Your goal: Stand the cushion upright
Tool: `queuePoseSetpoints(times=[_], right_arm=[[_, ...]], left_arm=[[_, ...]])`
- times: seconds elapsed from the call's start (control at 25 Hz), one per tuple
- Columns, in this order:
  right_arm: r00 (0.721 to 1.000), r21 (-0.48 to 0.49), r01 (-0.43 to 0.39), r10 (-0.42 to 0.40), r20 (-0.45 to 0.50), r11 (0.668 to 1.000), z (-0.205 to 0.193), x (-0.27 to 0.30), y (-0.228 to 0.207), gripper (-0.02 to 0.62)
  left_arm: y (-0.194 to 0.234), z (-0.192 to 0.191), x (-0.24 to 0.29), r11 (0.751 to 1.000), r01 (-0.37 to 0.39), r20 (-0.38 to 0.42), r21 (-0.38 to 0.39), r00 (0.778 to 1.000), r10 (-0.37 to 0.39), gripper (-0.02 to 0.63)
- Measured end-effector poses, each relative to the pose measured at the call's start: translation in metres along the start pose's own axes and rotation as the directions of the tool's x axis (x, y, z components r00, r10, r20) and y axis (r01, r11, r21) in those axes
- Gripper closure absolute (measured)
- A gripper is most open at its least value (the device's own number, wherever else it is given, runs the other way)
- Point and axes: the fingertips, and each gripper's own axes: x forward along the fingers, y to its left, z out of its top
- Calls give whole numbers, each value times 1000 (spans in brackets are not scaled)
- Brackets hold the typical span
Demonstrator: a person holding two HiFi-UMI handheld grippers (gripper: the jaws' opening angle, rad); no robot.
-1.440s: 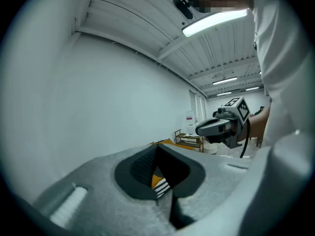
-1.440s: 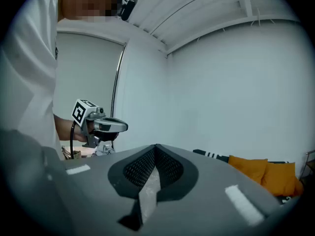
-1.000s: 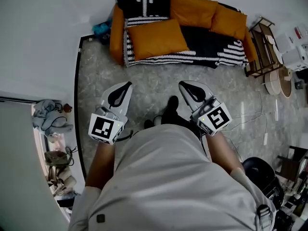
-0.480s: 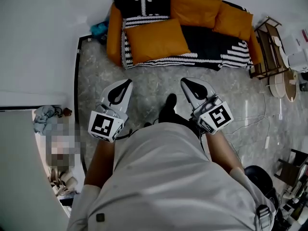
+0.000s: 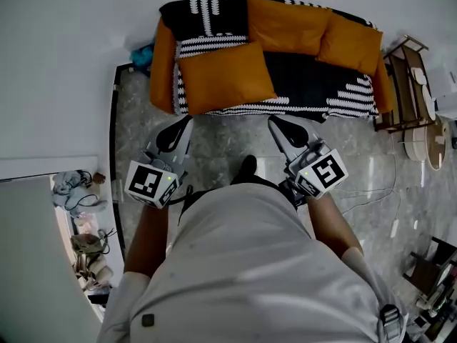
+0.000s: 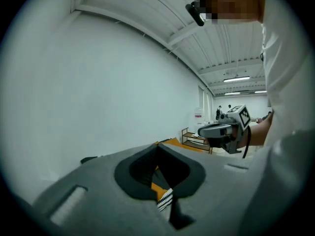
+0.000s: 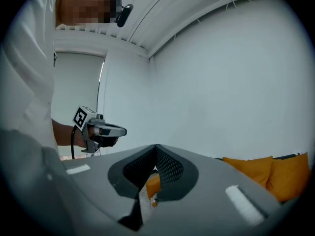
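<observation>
An orange cushion (image 5: pixel 225 77) lies flat on the left part of the sofa seat (image 5: pixel 307 66), over a black-and-white striped throw. Two more orange cushions (image 5: pixel 285 21) lean upright against the sofa back. In the head view my left gripper (image 5: pixel 186 121) is shut and empty, its tip just short of the sofa's front edge below the flat cushion. My right gripper (image 5: pixel 273 122) is also shut and empty, level with it, farther right. In the left gripper view the jaws (image 6: pixel 158 148) meet, with orange cushion showing through the gap. The right gripper view shows the same (image 7: pixel 156 148).
A wooden side shelf (image 5: pixel 400 77) stands at the sofa's right end, with round items beyond it. A teal object (image 5: pixel 143 52) sits by the sofa's left arm. Clutter (image 5: pixel 78 213) lies beyond a dark floor edge at left. A thin cable (image 5: pixel 371 195) runs over the marble floor.
The person has stepped toward the sofa. Both grippers, still shut, now sit close to its front edge, and the sofa looks larger and nearer.
</observation>
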Motion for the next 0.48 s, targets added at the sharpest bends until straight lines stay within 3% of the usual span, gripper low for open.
queuePoseSetpoints(times=[0.16, 0.48], right_arm=[[999, -6, -41, 41, -10, 999, -1, 2, -34, 584], [999, 12, -49, 49, -18, 999, -1, 19, -78, 584]], left_arm=[[3, 5, 37, 999, -33, -15, -6, 999, 33, 603], [13, 8, 88, 1000, -17, -32, -15, 999, 16, 603]])
